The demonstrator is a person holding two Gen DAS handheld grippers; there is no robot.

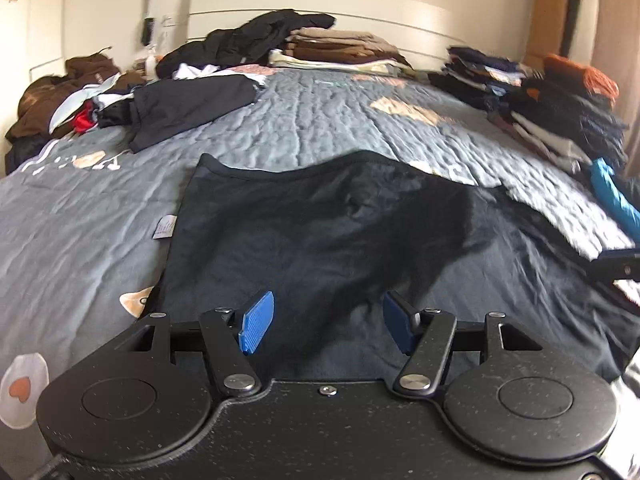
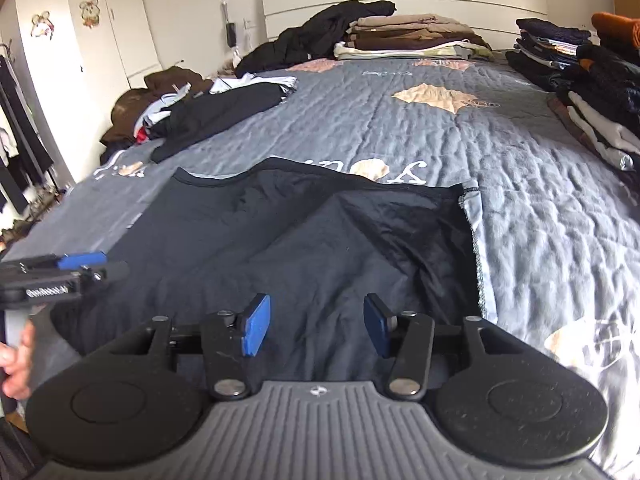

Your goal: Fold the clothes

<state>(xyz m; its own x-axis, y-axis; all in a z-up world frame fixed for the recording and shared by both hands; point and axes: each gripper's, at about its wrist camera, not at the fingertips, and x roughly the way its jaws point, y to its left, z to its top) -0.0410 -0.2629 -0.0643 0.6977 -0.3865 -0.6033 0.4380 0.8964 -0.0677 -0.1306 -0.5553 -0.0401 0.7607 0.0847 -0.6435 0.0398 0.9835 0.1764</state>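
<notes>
Presently: dark navy cotton garment (image 2: 304, 240) lying half-folded on the grey quilted bed (image 2: 520, 184). Left tongs (image 1: 320, 326) and right tongs (image 2: 316, 330) spread, empty. Next: pinch the 6 o'clock hem, judged.

Folded stacks (image 1: 560, 96) at right edge blurred.

The right gripper (image 2: 316, 330) hangs over a dark garment (image 2: 280, 240) spread on the grey quilt (image 2: 520, 200), its blue pads (image 2: 256, 330) standing apart with nothing between them. Straight ahead of the fingers one flap of the garment lies folded over the rest. To the gripper's left, the left gripper (image 2: 80, 264) hovers above the cloth's edge, a hand (image 2: 18, 364) on its handle. Far ahead, folded stacks (image 2: 412, 36) sit by the headboard; more piles (image 2: 592, 92) lie ahead to the right.
</notes>
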